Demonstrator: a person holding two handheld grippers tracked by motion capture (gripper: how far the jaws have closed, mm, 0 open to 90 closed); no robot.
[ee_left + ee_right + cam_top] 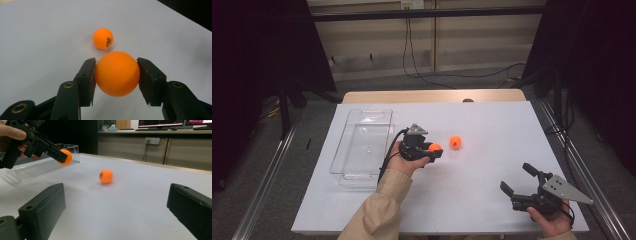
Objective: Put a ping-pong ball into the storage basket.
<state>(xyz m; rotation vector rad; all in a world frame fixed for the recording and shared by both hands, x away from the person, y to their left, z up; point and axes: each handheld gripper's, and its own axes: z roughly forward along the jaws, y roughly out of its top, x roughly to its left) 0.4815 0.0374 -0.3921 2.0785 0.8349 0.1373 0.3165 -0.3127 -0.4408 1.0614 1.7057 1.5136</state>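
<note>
Left gripper with an orange ball clamped between its two pads, one pad pressed against each side; the gripper's body and the person's left hand cover most of the ball in the high view, where only a small orange patch shows at the jaw tips, near the middle of the white table. In the left gripper view the ball's underside is partly cut off behind the pads, and its visible face is smooth, matte and unmarked; whether it carries print elsewhere cannot be told. In the right gripper view the ball sits raised above the table surface, with one jaw crossing in front of it. A second orange ball rests on the table just beyond the left gripper's tips, apart from the held ball; it bears a small dark printed mark on its side, too small to read. A clear plastic tray lies on the left part of the table, beside the left hand; its transparent walls are hard to trace against the white surface, and its near end is partly hidden by the left gripper in the right gripper view. Right gripper held in the person's right hand near the table's front right corner, jaws spread wide with nothing between them; the hand is cut off by the lower frame edge.
</note>
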